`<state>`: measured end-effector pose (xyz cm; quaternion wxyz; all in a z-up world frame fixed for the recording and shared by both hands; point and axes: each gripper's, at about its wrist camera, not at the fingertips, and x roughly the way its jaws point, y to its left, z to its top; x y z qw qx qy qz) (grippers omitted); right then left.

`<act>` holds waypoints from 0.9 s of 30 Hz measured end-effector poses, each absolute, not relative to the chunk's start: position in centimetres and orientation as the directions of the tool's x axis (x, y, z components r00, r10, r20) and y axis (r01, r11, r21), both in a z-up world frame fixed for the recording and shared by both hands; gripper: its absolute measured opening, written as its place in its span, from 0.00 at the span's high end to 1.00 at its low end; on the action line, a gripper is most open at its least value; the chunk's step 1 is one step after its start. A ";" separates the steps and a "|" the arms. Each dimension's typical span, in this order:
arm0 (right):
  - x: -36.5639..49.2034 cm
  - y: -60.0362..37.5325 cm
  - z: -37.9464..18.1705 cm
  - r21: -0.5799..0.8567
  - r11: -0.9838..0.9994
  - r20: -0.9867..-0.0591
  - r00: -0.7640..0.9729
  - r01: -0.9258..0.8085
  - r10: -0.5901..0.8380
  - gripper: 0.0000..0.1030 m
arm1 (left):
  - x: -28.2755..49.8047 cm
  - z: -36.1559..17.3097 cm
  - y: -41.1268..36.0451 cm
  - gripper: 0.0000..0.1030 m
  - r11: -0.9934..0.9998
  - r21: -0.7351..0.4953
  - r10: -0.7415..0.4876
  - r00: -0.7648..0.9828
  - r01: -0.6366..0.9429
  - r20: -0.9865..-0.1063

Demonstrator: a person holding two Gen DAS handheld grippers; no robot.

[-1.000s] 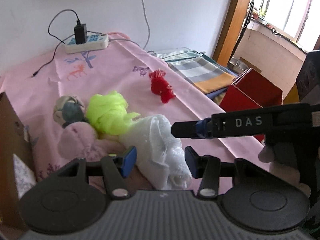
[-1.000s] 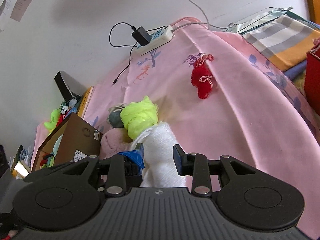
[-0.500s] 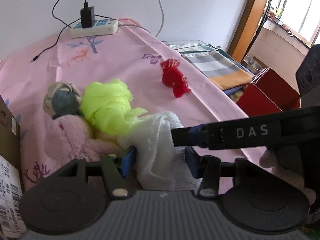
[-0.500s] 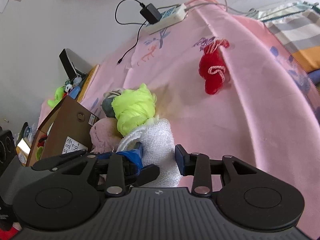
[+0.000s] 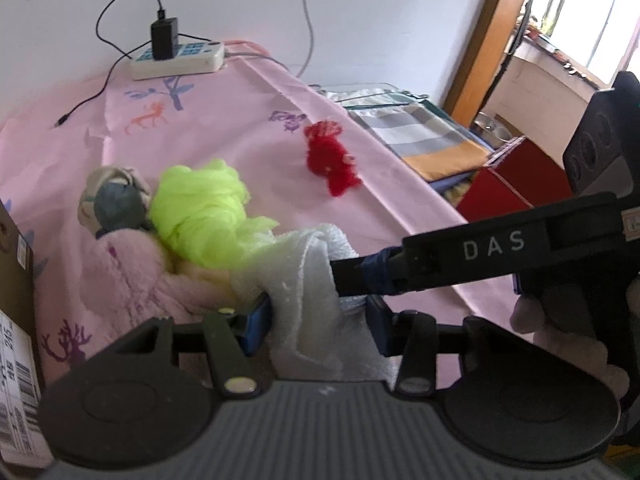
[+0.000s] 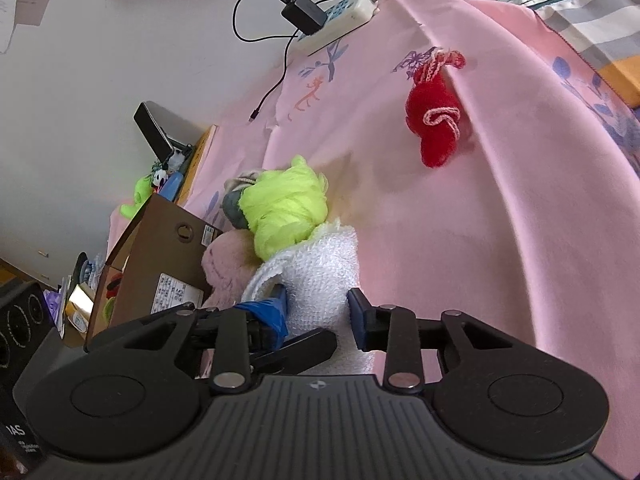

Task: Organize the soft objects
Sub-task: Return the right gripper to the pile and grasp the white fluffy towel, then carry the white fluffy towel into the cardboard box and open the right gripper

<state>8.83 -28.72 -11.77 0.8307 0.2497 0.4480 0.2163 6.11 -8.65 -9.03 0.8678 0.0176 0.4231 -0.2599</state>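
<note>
both your grippers point down at a slant over the pink sheet (image 5: pixel 240 120), meeting at the same white towel (image 5: pixel 304 280). your left gripper (image 5: pixel 318 316) has the towel bunched between its blue pads, and its jaws have just been closing on it; the pads press into the cloth on both sides, so it is grasping the towel. your right gripper (image 6: pixel 316 312) comes in from the right in the left wrist view, with your gloved right hand (image 5: pixel 560 320) around its handle. its jaws have just been narrowing with the towel between them. the left pad touches the towel's fold, but the right pad seems to sit just beside the cloth, so i cannot tell whether it grips.

the towel lies at the near end of a pile, touching a neon green cloth (image 5: pixel 200 208) behind it and a pale pink plush (image 5: pixel 120 276) to its left. a grey and beige sock ball (image 5: pixel 112 200) sits beside the green cloth. a red knitted toy (image 5: pixel 330 160) lies well apart, further up the sheet.

a cardboard box (image 6: pixel 160 264) stands just left of the pile. a white power strip (image 5: pixel 176 62) with a black charger (image 5: pixel 164 38) rests by the white wall, and folded striped fabric (image 5: pixel 420 136) lies to the right, near a window.
</note>
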 end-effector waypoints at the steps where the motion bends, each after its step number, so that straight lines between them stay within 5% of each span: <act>1: 8.4 -28.8 -11.5 0.610 0.782 -0.637 0.507 -0.130 0.581 0.85 | 5.8 -8.8 -8.7 0.56 0.859 -0.196 -0.446 0.503 0.473 -0.741; 14: 3.4 -26.2 -7.2 0.562 0.819 -0.634 0.576 -0.113 0.515 0.85 | 1.4 -4.6 -6.0 0.57 0.796 -0.210 -0.542 0.513 0.568 -0.665; 27: 3.3 -16.3 -3.2 0.531 0.804 -0.555 0.607 -0.268 0.569 0.85 | -0.9 0.5 4.4 0.57 0.849 -0.132 -0.487 0.661 0.512 -0.571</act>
